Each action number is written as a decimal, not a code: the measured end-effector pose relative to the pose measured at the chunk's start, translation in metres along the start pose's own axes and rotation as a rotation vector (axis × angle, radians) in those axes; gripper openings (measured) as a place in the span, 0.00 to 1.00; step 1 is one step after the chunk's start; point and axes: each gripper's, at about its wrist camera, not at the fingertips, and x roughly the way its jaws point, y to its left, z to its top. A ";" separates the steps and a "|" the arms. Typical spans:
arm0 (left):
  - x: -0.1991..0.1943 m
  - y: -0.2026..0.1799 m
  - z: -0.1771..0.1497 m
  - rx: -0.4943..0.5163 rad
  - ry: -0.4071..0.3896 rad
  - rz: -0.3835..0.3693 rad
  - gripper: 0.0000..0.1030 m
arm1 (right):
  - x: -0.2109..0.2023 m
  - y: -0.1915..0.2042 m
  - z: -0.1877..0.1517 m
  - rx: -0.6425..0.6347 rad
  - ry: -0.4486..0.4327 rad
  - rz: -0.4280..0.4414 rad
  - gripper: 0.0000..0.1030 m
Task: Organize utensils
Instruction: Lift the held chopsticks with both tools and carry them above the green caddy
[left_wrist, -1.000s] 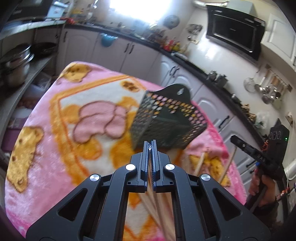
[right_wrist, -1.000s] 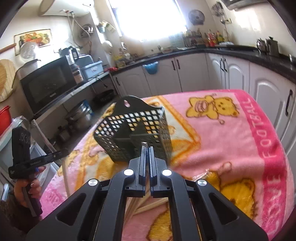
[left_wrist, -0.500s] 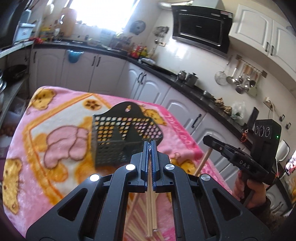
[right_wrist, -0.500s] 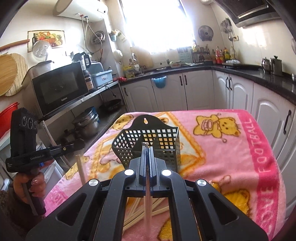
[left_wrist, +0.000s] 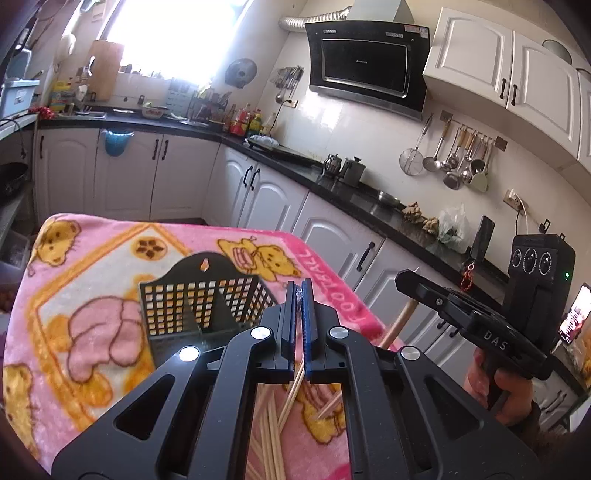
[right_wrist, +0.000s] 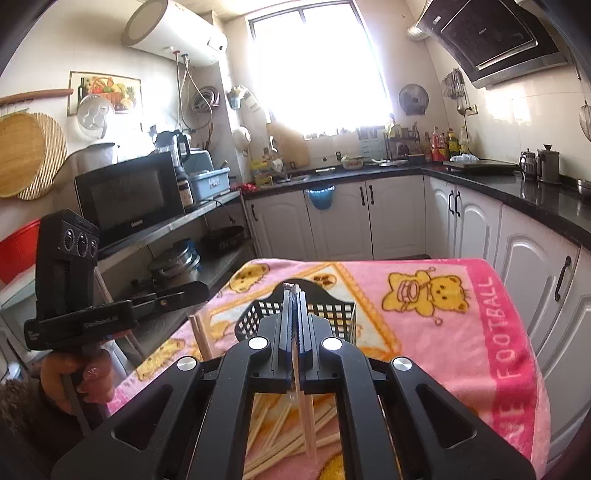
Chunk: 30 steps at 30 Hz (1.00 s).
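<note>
A dark green perforated utensil basket (left_wrist: 199, 314) stands on the pink blanket; it also shows in the right wrist view (right_wrist: 332, 314). My left gripper (left_wrist: 300, 291) is shut on a wooden chopstick (left_wrist: 291, 391) and held above the table, to the right of the basket. My right gripper (right_wrist: 294, 291) is shut on another wooden chopstick (right_wrist: 308, 421), raised in front of the basket. Several loose chopsticks (right_wrist: 280, 439) lie on the blanket below both grippers, also seen in the left wrist view (left_wrist: 271, 439). Each gripper appears in the other's view, with its chopstick hanging down.
The pink bear-print blanket (right_wrist: 443, 332) covers the table. White cabinets with a black counter (left_wrist: 332, 184) run along the far and right side. A shelf with a microwave (right_wrist: 129, 199) and pots (right_wrist: 173, 266) stands to the left.
Both grippers have risen and tilted up with their chopsticks, so the basket now sits lower in both views and more of the kitchen shows.
</note>
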 end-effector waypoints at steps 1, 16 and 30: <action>0.001 -0.001 0.003 0.004 -0.005 -0.001 0.01 | 0.000 0.000 0.003 -0.003 -0.006 -0.001 0.02; -0.008 0.001 0.054 0.039 -0.107 0.031 0.01 | 0.003 0.007 0.052 -0.017 -0.111 0.014 0.02; -0.019 0.022 0.103 0.040 -0.215 0.109 0.01 | 0.025 0.015 0.108 -0.037 -0.187 0.031 0.02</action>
